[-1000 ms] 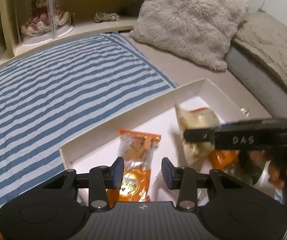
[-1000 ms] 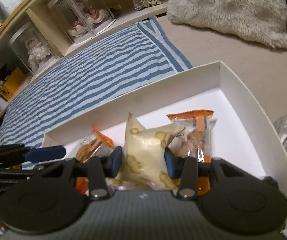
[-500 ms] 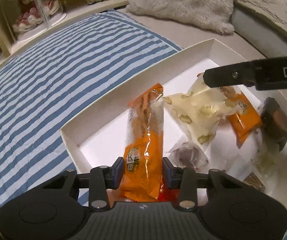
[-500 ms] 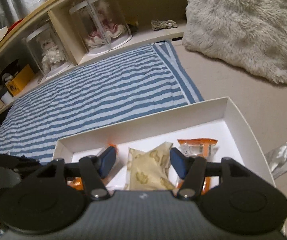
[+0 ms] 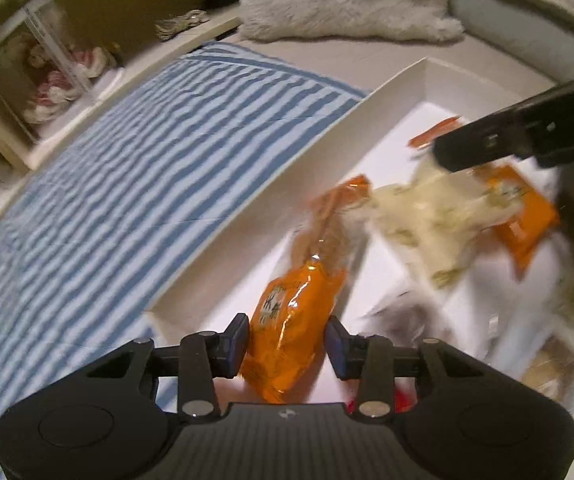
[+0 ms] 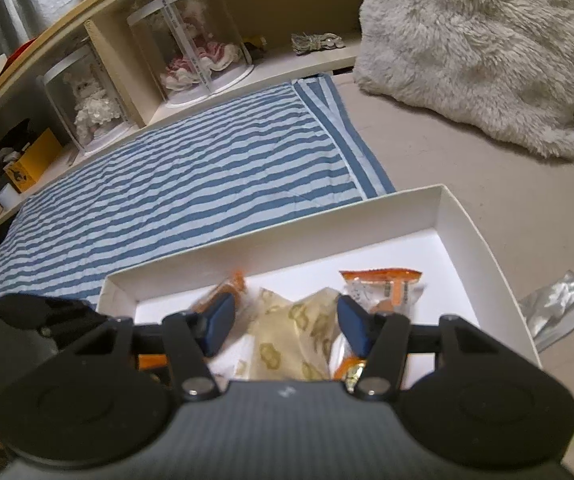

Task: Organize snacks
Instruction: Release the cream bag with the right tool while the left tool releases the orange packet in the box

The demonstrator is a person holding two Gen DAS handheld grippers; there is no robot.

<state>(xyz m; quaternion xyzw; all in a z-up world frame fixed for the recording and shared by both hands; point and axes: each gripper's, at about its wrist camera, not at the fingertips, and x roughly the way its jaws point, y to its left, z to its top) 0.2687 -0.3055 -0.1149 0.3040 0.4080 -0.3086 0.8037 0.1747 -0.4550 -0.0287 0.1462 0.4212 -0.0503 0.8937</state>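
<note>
We see the orange snack packet (image 5: 299, 304) lying in the white box (image 5: 287, 184) between the left claw (image 5: 287, 336) pads, which are opening, a gap showing on its right. Our right claw (image 6: 283, 322), released, hovers over the cream packet (image 6: 291, 336). The box rests beside a striped blanket (image 6: 191, 184).

A blue-and-white striped blanket (image 6: 191, 184) spreads across the left and middle of the right wrist view, with a beige floor (image 6: 467, 168) to its right. Along the upper left runs a low cream shelf (image 6: 99, 36) holding two clear round display cases (image 6: 191, 44) with dolls inside, a yellow box (image 6: 27, 166) at the far left and a small bundle of cord (image 6: 317, 42). A shaggy grey cushion (image 6: 475, 48) fills the upper right, and a crumpled silver wrapper (image 6: 555, 308) lies at the right edge.
</note>
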